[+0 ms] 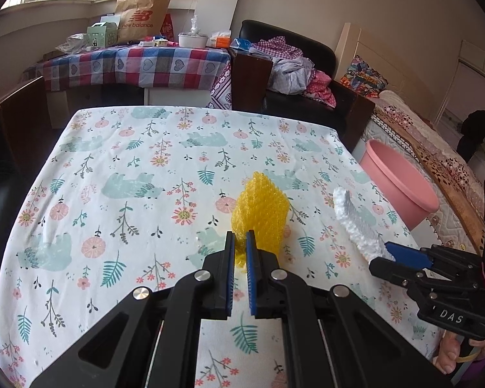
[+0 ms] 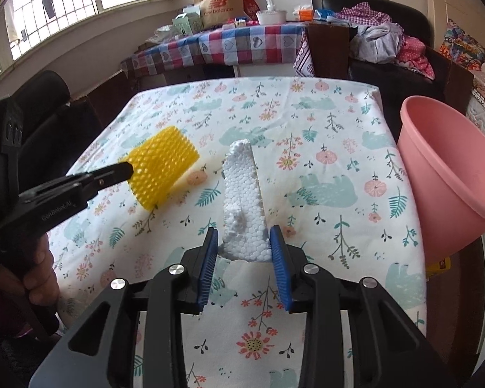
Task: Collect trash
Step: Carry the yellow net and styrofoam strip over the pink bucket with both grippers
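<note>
A yellow piece of bubble wrap (image 1: 258, 213) stands up off the flowered tablecloth (image 1: 139, 174), and my left gripper (image 1: 241, 236) is shut on its lower edge. From the right wrist view the same yellow bubble wrap (image 2: 161, 171) hangs from the left gripper (image 2: 129, 168) above the cloth. A long white foam piece (image 2: 242, 187) lies pointing away from me, and my right gripper (image 2: 244, 229) is shut on its near end, blue pads against both sides. In the left wrist view the white foam piece (image 1: 355, 220) sticks out of the right gripper (image 1: 386, 252) at the right.
A pink plastic bucket (image 2: 436, 168) stands open just past the table's right edge, also seen as the pink bucket (image 1: 401, 187). A black chair (image 2: 42, 103) is at the left. A checked table with bags and boxes (image 1: 139, 64) stands behind. A person (image 1: 475, 132) stands far right.
</note>
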Motion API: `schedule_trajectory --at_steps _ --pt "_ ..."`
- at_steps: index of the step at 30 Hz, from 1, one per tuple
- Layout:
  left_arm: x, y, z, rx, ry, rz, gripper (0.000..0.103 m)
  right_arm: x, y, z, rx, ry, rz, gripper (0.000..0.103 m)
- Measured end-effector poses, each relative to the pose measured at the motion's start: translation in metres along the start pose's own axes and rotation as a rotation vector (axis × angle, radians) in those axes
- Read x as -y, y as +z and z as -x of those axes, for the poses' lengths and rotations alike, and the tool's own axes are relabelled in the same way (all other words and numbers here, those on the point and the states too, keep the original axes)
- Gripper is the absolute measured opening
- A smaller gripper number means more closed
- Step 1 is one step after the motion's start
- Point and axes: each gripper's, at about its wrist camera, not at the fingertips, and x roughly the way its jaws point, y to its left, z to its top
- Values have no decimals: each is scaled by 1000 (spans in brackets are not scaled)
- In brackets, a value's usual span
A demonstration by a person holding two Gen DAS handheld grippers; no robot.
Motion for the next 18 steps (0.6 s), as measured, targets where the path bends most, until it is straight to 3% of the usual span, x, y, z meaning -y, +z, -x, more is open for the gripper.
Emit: schedule_trajectory --at_steps 10,18 --pt "44 29 18 63 -70 -63 6 16 1 16 62 9 -43 34" --pt "92 54 9 82 -94 -134 6 46 7 40 136 -40 -93 34"
